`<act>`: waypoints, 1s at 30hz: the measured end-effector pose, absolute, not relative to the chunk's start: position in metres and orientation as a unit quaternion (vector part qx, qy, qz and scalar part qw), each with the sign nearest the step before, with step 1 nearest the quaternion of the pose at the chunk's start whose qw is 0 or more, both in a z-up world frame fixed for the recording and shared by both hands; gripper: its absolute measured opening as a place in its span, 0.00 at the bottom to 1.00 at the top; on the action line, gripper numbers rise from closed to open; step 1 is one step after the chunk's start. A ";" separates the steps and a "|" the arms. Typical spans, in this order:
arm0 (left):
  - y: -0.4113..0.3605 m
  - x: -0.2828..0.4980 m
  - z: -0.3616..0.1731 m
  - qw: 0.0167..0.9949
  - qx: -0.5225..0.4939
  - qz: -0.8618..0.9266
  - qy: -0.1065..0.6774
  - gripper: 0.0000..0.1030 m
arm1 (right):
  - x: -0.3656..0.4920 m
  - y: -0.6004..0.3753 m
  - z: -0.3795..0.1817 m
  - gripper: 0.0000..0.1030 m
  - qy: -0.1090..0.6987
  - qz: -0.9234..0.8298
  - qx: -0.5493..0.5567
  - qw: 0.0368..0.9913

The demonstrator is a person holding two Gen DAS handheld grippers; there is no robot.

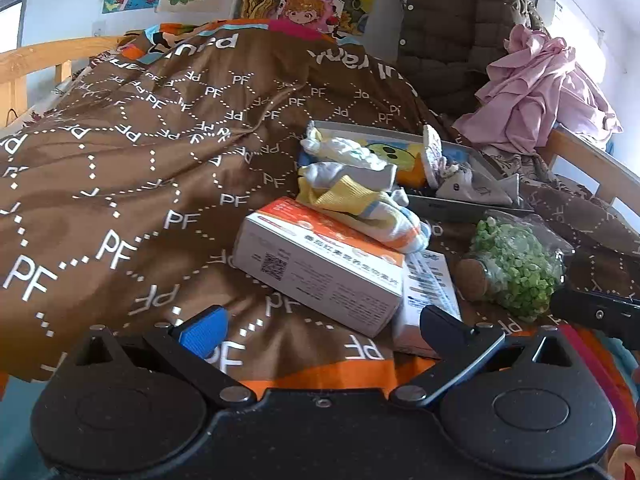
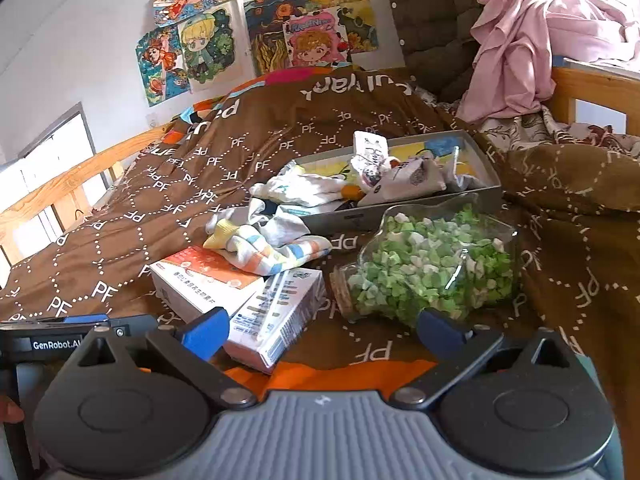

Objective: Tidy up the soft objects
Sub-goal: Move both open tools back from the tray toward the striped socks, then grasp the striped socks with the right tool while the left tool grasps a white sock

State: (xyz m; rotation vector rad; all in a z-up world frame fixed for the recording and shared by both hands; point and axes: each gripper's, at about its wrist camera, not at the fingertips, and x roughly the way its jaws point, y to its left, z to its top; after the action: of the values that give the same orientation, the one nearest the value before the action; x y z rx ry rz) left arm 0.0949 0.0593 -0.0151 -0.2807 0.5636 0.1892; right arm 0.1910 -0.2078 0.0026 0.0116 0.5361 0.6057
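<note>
A: As both wrist views show, the left tool (image 1: pixel 322 330) has its fingers spread wide with nothing between them; the right tool (image 2: pixel 322 332) stands equally wide apart, also empty. Neither touches any item.

B: Noted. Location of the soft things?

A: A striped sock (image 2: pixel 262 250) in yellow, white, orange and blue lies on top of the orange-and-white box (image 1: pixel 320 266), on the brown bed cover (image 1: pixel 132 168). More rolled socks (image 1: pixel 348 156) sit just behind it, draped over the near rim of the grey tray (image 2: pixel 404 212). Further socks (image 2: pixel 404 174) lie inside that tray.

B: Surroundings and obstructions?

A: A second white box (image 2: pixel 276 314) leans against the first, close in front of both tools. To its right a clear glass bottle (image 2: pixel 432 272) with a cork lies on its side, filled with green and white paper bits, just before the tray. The boxes lie between the tools and the socks. A pink garment (image 1: pixel 540 92) hangs over the wooden bed frame (image 2: pixel 592 94) at the rear right; posters (image 2: pixel 256 36) cover the wall.
</note>
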 end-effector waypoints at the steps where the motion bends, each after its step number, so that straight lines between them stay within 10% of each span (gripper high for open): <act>1: 0.060 0.095 -0.015 0.946 -0.137 0.095 0.277 0.99 | 0.191 -0.207 0.002 1.00 0.260 0.296 0.006 0.919; 30: 0.094 0.130 0.005 0.955 -0.144 0.058 0.253 0.99 | 0.239 -0.171 0.003 1.00 0.207 0.313 -0.014 0.927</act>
State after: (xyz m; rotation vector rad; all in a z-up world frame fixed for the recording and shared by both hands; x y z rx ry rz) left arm 0.1295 0.0945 0.0050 -0.2923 0.5127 0.1170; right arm 0.2395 -0.1713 0.0029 -0.0287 0.4253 0.6427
